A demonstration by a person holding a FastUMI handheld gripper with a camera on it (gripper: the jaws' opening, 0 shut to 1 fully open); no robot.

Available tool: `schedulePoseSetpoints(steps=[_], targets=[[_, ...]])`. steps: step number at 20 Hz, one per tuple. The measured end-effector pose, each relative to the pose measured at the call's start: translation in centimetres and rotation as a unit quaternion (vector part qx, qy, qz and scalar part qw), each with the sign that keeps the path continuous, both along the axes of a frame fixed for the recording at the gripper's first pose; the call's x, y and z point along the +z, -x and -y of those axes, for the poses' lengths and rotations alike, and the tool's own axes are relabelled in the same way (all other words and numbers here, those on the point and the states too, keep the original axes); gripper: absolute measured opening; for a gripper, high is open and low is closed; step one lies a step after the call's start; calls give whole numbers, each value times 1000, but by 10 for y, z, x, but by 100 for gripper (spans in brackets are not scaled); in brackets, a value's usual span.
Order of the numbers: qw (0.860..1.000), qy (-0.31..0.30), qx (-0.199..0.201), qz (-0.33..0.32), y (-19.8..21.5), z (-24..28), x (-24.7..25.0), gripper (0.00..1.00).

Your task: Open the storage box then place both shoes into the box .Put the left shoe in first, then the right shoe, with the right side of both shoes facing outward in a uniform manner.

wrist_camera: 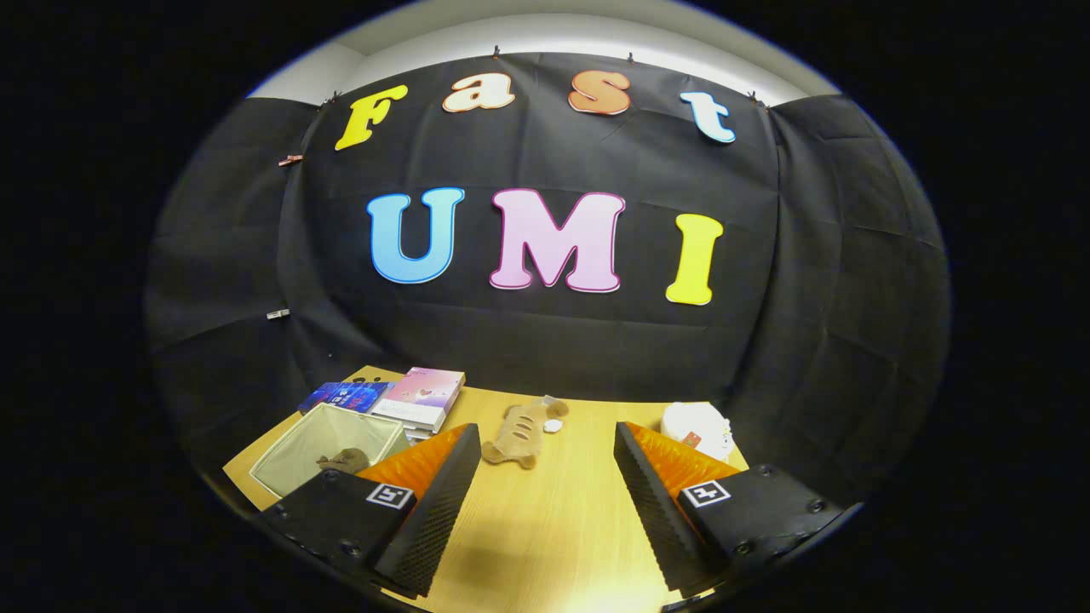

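Pale open-topped fabric storage box (328,447) is sitting just left of my gripper (545,460), whose fingers are gaping wide, holding nothing, tan shoe (519,432) lying ahead between them.

My gripper (545,472) hangs above the wooden table (545,536), fingers spread wide with nothing between them. Just ahead lies a tan plush shoe (521,432). Beside my left finger sits the open storage box (328,447), another brown shoe (345,461) inside; books (421,398) lie beyond it. A white plush toy (697,428) rests past my right finger.
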State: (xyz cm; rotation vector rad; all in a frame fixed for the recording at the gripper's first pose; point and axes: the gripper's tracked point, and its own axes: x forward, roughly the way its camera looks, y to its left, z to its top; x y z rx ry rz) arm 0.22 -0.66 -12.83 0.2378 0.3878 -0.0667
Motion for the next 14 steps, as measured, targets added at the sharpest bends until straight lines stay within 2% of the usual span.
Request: schedulePoseSetpoints(steps=[5, 9, 14], targets=[[1000, -3, -7, -5, 27, 11, -3, 98], [999, -24, -17, -27, 34, 9, -7, 98], [999, -28, -31, -19, 32, 13, -1, 98]])
